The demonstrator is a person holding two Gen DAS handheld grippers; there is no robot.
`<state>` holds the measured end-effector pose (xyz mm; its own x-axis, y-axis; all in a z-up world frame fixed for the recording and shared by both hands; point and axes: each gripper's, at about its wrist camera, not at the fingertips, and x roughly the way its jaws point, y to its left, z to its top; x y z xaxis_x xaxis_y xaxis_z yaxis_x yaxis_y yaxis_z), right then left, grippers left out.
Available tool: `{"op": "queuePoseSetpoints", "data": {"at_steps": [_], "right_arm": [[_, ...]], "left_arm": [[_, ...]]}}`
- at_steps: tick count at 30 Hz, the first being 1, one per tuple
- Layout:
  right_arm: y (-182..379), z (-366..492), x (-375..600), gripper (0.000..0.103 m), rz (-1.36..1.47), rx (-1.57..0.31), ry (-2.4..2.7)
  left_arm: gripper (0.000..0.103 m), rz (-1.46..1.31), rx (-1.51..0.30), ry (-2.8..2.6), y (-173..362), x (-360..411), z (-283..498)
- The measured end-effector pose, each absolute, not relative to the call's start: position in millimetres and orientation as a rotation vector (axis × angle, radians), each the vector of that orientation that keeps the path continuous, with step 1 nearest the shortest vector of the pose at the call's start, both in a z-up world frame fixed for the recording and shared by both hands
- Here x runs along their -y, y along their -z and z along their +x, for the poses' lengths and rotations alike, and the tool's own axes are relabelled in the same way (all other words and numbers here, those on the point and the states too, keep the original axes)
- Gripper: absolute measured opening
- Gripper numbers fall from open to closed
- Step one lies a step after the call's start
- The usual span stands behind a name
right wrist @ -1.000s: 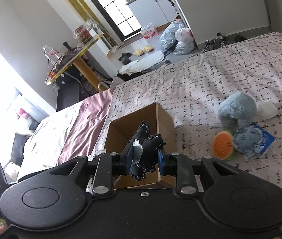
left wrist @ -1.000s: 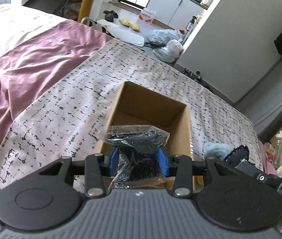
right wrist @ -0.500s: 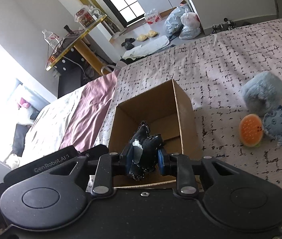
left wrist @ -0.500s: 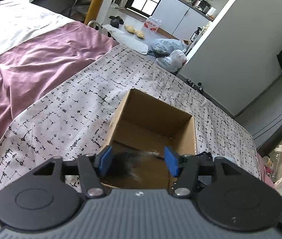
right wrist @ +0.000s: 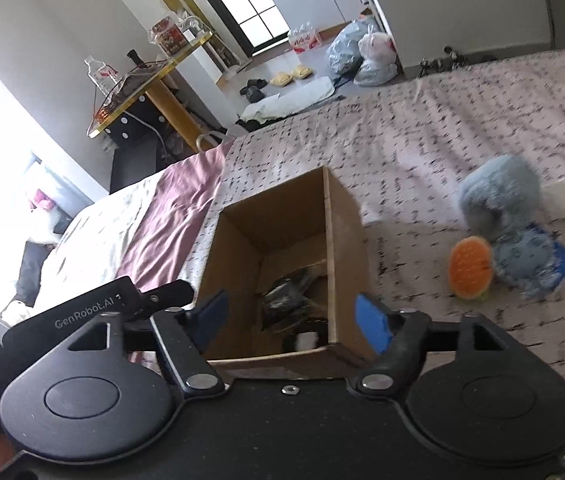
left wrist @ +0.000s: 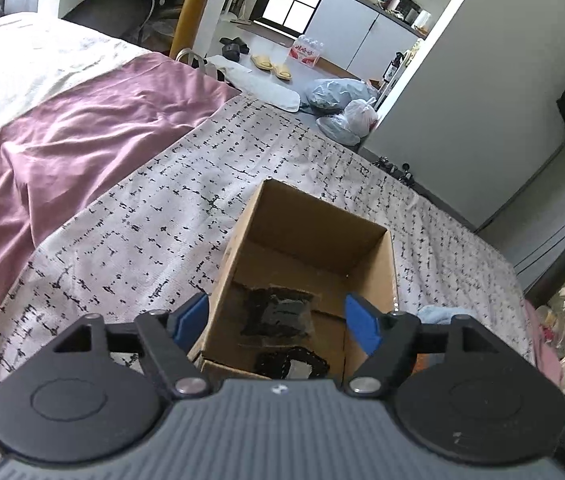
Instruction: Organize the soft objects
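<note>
Now both tongs, left [left wrist: 276, 318] and right [right wrist: 290, 318], hang wide and empty over the box [right wrist: 344, 216]; the remaining toys [right wrist: 498, 204] lie toward the bed's right edge, nearer the right hand.

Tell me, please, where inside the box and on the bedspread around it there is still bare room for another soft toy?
The cardboard box is bare toward its far wall; the black bagged items crowd the near end. The patterned bedspread between box and purple sheet is free. Right of the box, the grey plush and orange toy crowd it.
</note>
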<state>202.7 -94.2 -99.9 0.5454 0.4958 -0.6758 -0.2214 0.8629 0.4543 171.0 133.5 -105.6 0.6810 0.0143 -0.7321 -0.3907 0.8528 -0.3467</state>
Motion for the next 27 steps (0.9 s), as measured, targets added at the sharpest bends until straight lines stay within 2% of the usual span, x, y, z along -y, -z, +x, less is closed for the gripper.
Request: {"op": "queuePoseSetpoints", "data": {"at_steps": [2,11,19,27], "right_arm": [[97,201,105,0.081,0.321,-0.888,-0.420],[91,193,159,0.090,0.309,-0.835,-0.384],[86,188,199,0.094,0.313,-0.770,-0.354],[83,194,239,0.094,0.401,-0.745,-0.339]], "left_arm": [[0.075,-0.494,-0.808,-0.244,105,-130,172],[0.077,-0.483,-0.816,-0.272,97,-123,164],[0.078,-0.314,-0.710,-0.270,71,-90,153],[0.078,-0.334,-0.697,-0.267,68,-59,156]]}}
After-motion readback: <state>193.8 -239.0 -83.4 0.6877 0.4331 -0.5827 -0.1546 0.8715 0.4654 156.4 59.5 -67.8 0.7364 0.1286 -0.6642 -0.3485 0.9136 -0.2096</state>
